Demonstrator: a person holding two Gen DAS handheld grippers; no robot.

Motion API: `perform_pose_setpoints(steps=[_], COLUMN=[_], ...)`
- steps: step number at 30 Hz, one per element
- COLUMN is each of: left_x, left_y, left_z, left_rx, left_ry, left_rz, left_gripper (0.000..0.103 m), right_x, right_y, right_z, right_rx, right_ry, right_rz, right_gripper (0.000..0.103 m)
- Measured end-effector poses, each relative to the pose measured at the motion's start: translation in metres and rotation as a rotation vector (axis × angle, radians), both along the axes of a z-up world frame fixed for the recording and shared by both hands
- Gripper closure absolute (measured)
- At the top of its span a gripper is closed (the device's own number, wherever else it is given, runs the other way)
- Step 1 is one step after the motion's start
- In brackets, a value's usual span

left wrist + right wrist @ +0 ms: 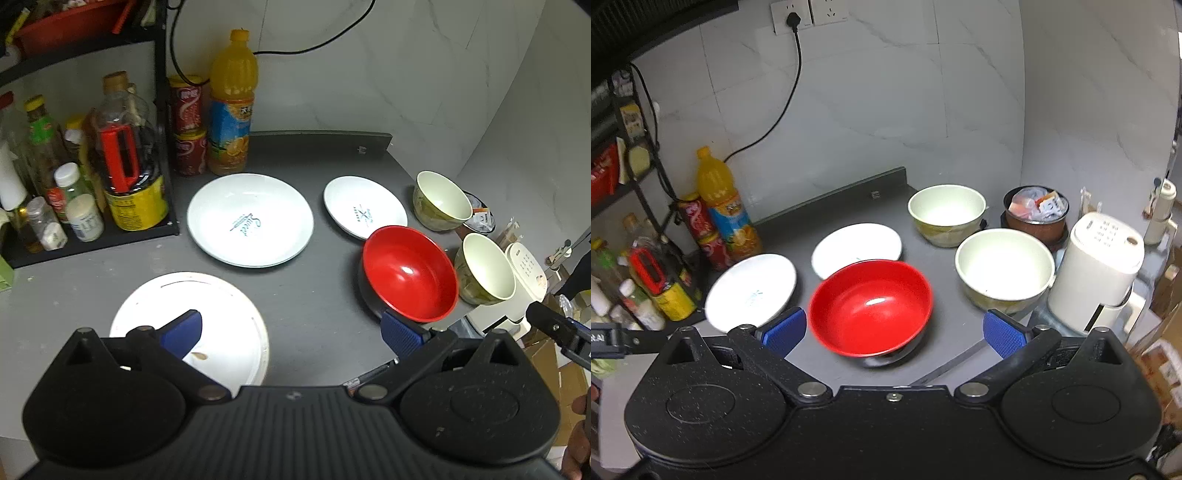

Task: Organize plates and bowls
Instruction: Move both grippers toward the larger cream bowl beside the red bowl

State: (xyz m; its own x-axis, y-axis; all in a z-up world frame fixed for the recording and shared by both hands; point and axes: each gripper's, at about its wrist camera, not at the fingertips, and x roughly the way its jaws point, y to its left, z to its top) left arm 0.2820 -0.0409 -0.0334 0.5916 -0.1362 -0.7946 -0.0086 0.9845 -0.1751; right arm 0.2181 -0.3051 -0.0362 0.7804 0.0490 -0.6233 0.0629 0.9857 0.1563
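Nearest me, left gripper (291, 334) hangs over the pale front plate (221, 325), fingers wide apart, nothing held, probably lining up a pick. Right gripper (894, 330) also spread and empty, red bowl (871, 306) sitting between its fingers on the table (314, 291), likely next grab. I count three plates: front one, large white plate (250, 220), smaller white plate (364, 210). Three bowls: red plus two cream bowls (947, 214) (1004, 269), all separate, unstacked.

Large plate (250, 220) left of small plate (365, 211) — bowl (409, 273) nearer, seemingly touching it; bottles (232, 107) behind.
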Motion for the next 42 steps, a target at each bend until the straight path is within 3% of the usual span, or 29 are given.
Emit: perform_pose_setpoints(steps=[18, 28, 35, 42], left_x=[0.086, 0.126, 0.149, 0.17], left_y=[-0.083, -0.143, -0.19, -0.233], left_z=[-0.005, -0.023, -0.034, -0.048], left_rx=[-0.022, -0.034, -0.036, -0.032], left_ry=[-0.016, 0.012, 0.022, 0.035], left_rz=[0.033, -0.016, -0.075, -0.109], left_gripper=[0.001, 0.003, 0.012, 0.012], right_x=[0.081, 0.11, 0.127, 0.143], right_y=[-0.093, -0.142, -0.174, -0.199], right_z=[-0.024, -0.048, -0.069, -0.089], right_rx=[0.032, 0.06, 0.084, 0.093], right_ry=[0.048, 0.112, 0.175, 0.246], right_rz=[-0.003, -0.028, -0.038, -0.038], right_gripper=[0.0, 0.0, 0.011, 0.019])
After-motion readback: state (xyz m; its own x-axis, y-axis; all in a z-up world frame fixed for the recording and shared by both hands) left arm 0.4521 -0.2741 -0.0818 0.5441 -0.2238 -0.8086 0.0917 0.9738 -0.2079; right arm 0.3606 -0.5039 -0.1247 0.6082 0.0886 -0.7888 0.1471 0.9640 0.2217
